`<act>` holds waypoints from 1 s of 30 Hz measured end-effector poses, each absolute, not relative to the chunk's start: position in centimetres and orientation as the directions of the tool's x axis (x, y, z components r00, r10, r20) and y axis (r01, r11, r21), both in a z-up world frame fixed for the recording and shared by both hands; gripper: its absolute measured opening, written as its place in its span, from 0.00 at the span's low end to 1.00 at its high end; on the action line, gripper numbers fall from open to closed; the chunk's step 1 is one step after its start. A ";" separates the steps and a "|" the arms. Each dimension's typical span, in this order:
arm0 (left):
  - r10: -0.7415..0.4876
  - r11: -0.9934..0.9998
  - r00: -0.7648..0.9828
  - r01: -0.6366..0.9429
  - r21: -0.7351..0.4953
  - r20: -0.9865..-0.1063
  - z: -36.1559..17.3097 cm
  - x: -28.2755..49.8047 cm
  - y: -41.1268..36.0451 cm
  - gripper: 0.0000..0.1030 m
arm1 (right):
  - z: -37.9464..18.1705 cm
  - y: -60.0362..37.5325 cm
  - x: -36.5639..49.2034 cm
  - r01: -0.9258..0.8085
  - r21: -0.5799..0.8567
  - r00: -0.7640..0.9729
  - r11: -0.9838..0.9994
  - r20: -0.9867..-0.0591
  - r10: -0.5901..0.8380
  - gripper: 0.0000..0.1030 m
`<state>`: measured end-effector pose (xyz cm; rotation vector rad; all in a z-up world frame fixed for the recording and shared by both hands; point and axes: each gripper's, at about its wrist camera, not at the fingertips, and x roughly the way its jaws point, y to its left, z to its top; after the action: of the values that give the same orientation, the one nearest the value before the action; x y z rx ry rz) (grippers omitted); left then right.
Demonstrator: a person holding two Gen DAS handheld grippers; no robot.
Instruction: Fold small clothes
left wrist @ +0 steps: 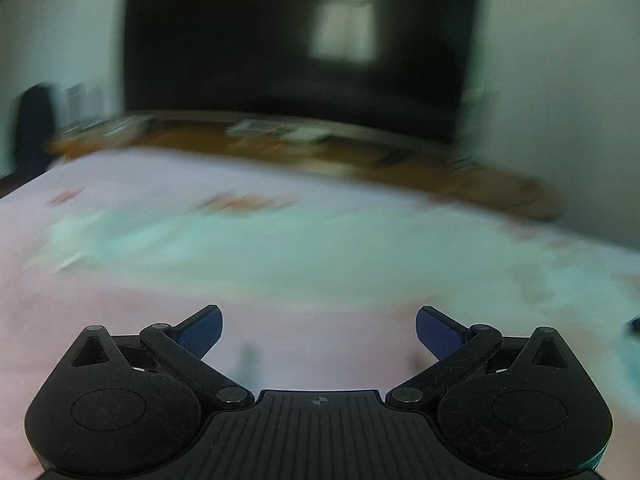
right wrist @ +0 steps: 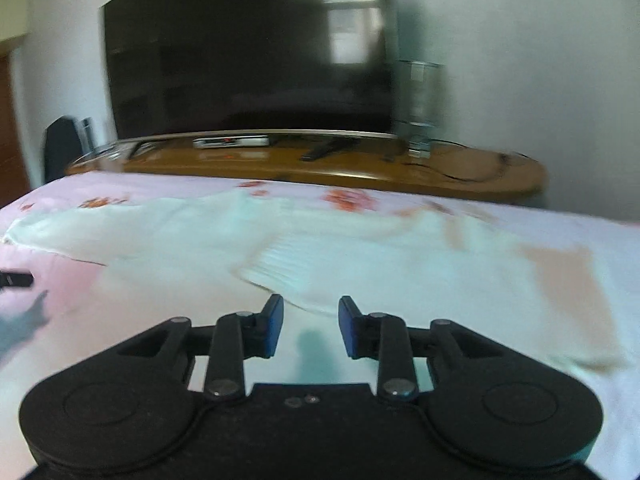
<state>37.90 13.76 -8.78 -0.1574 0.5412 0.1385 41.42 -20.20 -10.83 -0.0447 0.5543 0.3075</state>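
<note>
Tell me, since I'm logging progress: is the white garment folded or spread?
Partly folded: the white garment has one ribbed flap doubled over, the rest spread flat.

White ribbed garment (right wrist: 280,256), pink flowered sheet (right wrist: 120,312)

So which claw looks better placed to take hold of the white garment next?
Right, probably. The right claw is open with the white garment and its folded ribbed edge just ahead of its fingertips. The left claw, also open, faces bare pink bedsheet, the garment lying further off and blurred.

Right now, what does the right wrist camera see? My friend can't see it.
The right gripper is open and empty above a white garment lying on a pink bedsheet. Behind are a wooden table and a big dark TV.
</note>
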 end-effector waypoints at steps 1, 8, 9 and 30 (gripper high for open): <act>0.016 0.986 0.855 -0.098 -0.132 -0.518 -8.2 39.1 11.6 0.71 | -10.6 -21.7 40.8 -0.262 0.060 0.817 0.963 -0.518 0.254 0.29; -0.397 0.845 0.692 0.019 -0.535 -0.603 -11.7 48.6 1.7 0.45 | -9.8 -29.6 39.0 0.000 0.225 0.859 0.974 -0.498 0.116 0.30; -0.402 0.836 0.679 -0.002 -0.549 -0.614 -12.2 49.3 1.1 0.40 | -9.7 -30.4 38.6 0.011 0.230 0.863 0.973 -0.493 0.107 0.30; -0.244 0.837 0.787 -0.124 -0.534 -0.566 -11.9 47.8 8.7 0.02 | -13.2 -34.0 41.5 0.079 0.344 0.811 0.936 -0.568 0.140 0.33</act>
<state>47.75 8.68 -11.95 -0.5871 0.6709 -0.0688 41.50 -33.99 -13.18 0.3649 0.6282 0.0333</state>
